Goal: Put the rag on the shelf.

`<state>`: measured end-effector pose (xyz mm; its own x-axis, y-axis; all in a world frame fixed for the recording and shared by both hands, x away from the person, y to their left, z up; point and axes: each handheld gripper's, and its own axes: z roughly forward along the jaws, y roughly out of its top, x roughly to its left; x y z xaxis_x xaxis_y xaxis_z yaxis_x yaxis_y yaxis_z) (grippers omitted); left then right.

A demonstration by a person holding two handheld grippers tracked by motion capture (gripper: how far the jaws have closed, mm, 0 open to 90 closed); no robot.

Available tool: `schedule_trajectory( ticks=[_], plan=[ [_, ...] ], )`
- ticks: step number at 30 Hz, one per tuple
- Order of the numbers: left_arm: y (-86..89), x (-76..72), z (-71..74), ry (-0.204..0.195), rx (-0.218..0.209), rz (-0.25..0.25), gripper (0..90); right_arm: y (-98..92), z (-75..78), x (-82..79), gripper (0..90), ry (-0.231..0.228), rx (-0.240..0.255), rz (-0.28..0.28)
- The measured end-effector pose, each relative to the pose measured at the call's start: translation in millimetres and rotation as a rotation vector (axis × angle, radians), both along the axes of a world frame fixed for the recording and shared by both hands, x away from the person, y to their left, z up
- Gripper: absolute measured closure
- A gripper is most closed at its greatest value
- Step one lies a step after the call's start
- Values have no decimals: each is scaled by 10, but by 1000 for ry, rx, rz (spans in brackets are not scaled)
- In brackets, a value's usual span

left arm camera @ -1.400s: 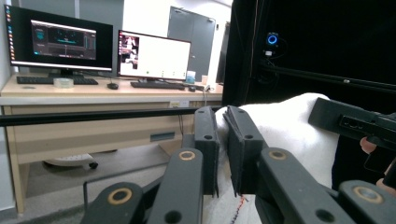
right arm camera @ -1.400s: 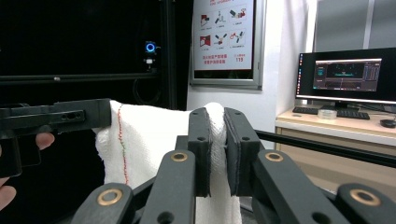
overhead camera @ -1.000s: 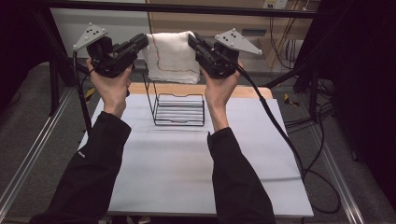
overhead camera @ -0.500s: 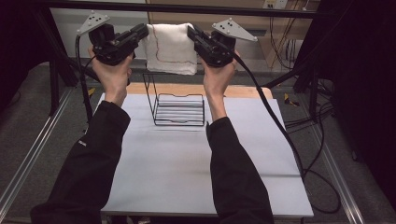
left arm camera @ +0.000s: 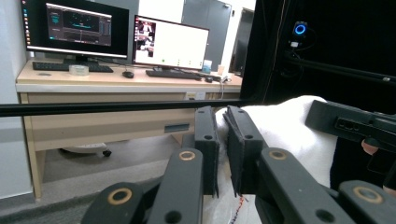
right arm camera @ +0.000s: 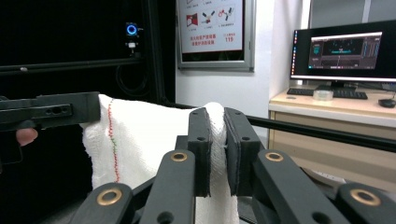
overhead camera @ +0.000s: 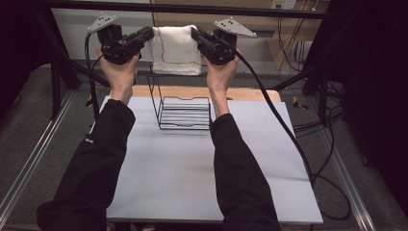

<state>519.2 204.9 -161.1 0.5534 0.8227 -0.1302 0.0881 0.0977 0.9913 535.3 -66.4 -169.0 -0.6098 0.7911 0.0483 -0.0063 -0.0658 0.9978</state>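
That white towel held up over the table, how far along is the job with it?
Done: both tongs, left and right, are clamped on the top edge of the white towel, one at each end, and it hangs spread between them above the far table edge. In hand: carrying it aloft. Left: probably draping it on the wire rack, which stands bare on the table.

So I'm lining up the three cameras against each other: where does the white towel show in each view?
High view: the white towel hangs at top centre, stretched between the left gripper and the right gripper, above the wire rack.
Left gripper view: right of centre, pinched between the jaws, running right.
Right gripper view: centre-left, pinched between the jaws, running left.
Shared landmark: the towel's red stitched seam.
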Motion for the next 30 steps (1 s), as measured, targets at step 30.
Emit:
schedule_trajectory(
  ticks=[30],
  plan=[
    [-31, 94, -469, 71, 76, -1, 827, -22, -425, 94, 815, 75, -93, 7]
  ],
)
